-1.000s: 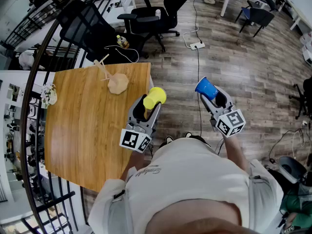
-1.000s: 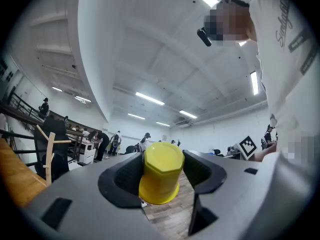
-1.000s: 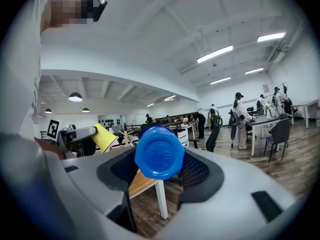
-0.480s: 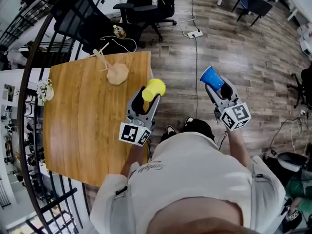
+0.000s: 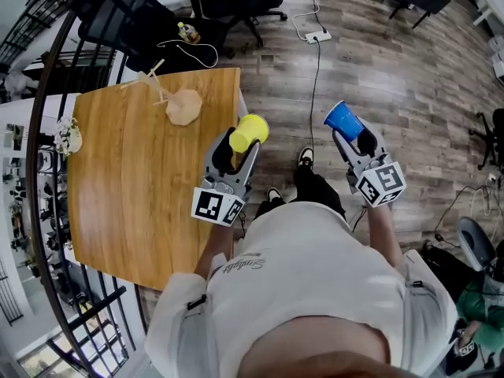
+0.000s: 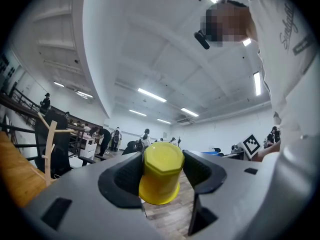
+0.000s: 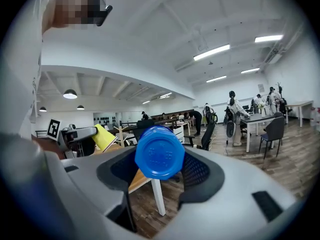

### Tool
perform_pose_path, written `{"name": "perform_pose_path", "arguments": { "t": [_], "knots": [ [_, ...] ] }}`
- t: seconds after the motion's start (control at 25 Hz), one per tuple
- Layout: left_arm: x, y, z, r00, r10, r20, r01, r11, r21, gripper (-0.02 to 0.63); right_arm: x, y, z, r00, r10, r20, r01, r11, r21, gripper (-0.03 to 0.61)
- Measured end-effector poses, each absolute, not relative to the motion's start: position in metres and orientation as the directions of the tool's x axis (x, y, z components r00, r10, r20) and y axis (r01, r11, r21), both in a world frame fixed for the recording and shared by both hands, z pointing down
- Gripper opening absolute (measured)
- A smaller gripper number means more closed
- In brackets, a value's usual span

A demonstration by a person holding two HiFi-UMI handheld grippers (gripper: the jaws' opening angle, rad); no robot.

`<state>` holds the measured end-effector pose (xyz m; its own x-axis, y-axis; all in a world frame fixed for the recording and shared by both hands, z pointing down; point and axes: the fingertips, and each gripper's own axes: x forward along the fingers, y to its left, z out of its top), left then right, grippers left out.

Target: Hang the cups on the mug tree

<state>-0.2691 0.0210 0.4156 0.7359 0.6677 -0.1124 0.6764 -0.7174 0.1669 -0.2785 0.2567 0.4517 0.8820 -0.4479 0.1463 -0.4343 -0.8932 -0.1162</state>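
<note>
1. Two cups are in the air and none hangs yet. The mug tree (image 5: 179, 105) stands upright near the far edge of the wooden table (image 5: 118, 187), and its pegs look bare in the head view.
2. The left gripper (image 5: 239, 150) is clenched on the yellow cup (image 5: 249, 131), and its own view shows both pads pressed against the cup's sides. The cup is held about over the table's right edge, near the tree but short of it.
3. The right gripper (image 5: 356, 140) is clamped on the blue cup (image 5: 343, 120) in the same way, with the closed base turned toward that gripper's camera. It hangs over the plank floor (image 5: 409, 77), well apart from both table and tree.
4. My judgement of the step in hand: both cups are being carried toward the tree, and no hanging has begun.
5. The next move probably belongs to the yellow cup, since it is nearer. No handle shows in any view, so I would expect the open mouth to go over an upturned peg. That calls for lining the mouth up with the peg and seating the cup before the jaws let go. Meanwhile the blue cup should wait clear on the right so the two grippers do not crowd each other.
</note>
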Motion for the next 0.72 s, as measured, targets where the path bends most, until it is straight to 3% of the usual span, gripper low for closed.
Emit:
{"name": "perform_pose_path", "arguments": {
  "t": [0.2,0.72],
  "knots": [
    [-0.237,0.037,0.412,0.766,0.638,-0.080,0.642,-0.756,0.129,0.258,-0.233,0.277,0.456,0.866,-0.488,0.111,-0.466,-0.867,-0.176,0.239],
    [-0.117,0.106,0.392,0.816,0.572,-0.083,0.578,-0.810,0.101,0.258,-0.102,0.303,0.467,0.749,-0.655,0.098,-0.646,-0.756,-0.106,0.239]
  ]
}}
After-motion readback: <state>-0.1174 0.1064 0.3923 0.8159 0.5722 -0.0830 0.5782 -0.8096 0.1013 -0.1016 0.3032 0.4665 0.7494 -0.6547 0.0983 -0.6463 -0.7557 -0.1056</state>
